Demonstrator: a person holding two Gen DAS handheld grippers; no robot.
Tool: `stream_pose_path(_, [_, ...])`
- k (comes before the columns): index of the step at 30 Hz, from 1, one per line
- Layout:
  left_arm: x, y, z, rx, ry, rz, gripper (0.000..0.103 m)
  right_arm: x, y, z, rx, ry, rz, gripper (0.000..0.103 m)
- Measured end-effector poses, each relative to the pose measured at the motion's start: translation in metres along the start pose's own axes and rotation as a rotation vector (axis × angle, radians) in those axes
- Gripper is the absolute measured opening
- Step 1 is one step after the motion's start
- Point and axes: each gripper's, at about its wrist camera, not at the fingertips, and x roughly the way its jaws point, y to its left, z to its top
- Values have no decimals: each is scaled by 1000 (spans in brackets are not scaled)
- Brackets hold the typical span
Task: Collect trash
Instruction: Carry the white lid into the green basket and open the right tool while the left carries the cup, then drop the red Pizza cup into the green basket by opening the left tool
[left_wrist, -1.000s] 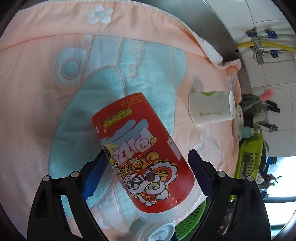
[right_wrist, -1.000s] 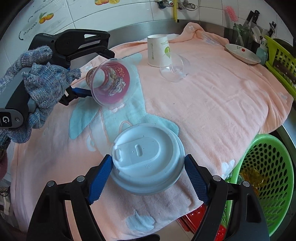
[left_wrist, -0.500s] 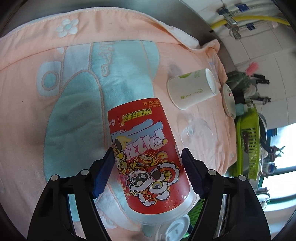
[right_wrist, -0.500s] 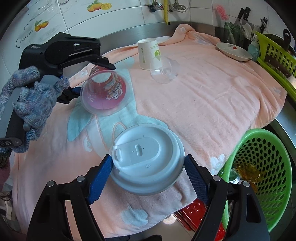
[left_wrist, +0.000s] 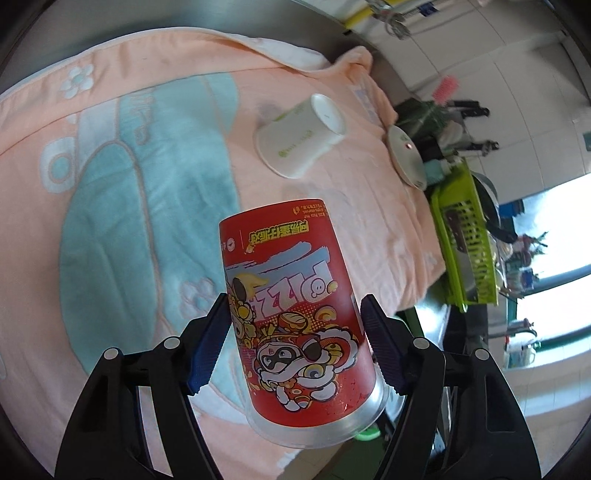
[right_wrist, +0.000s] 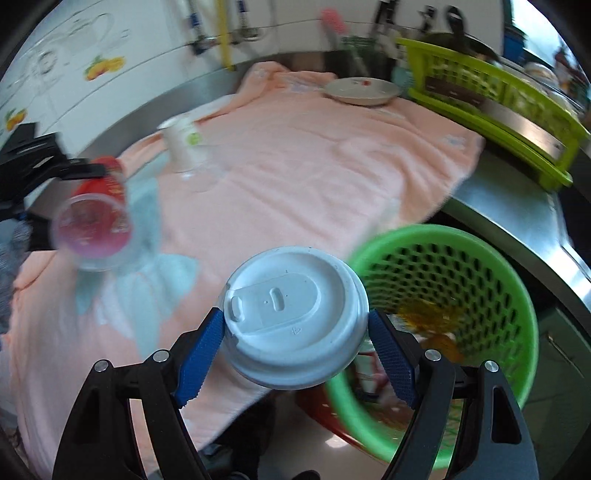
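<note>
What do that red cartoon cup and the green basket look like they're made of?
The red cup looks like clear glossy plastic wrapped in a printed sleeve: its rim band is see-through. The green basket seems moulded plastic, smooth with a uniform grid of holes. Neither is certain by sight alone.

Daylight floods from a blown-out window (left_wrist: 554, 236) on my left view; my right view smears with motion blur, edges bowed and dark.

Red printed cup (left_wrist: 295, 306) held tilted, white lidded cup (right_wrist: 295, 317) beside green basket (right_wrist: 509, 280)
</note>
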Motion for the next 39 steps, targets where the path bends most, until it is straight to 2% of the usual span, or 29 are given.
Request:
stream_pose_path(6, [-2,-32,-18,69,25,-51,70,13,-69,-4,99,52,-154,77])
stream_pose_path(10, [2,-53,-31,111,44,-69,70,18,-105,-10,165,63,-202,80])
stream_pose_path(13, [12,-72,-43,143,73,-87,70,15,-117,-12,186,55,-219,81])
stream_pose_path(20, [48,-118,-79,236,150,-107,70,-22,-128,-28,192,-1,-207,81])
stream_pose_path(27, [106,-162,-117,313,247,-107,70,-77,-139,-48,220,-81,-181,81])
stream_pose_path(34, [158,-198,-145,369,318,-86,71,-105,-146,-73,224,-100,-201,82])
stream_pose_path(39, [190,-209,-159,372,357,-74,72,-114,-154,-89,243,-96,-209,82])
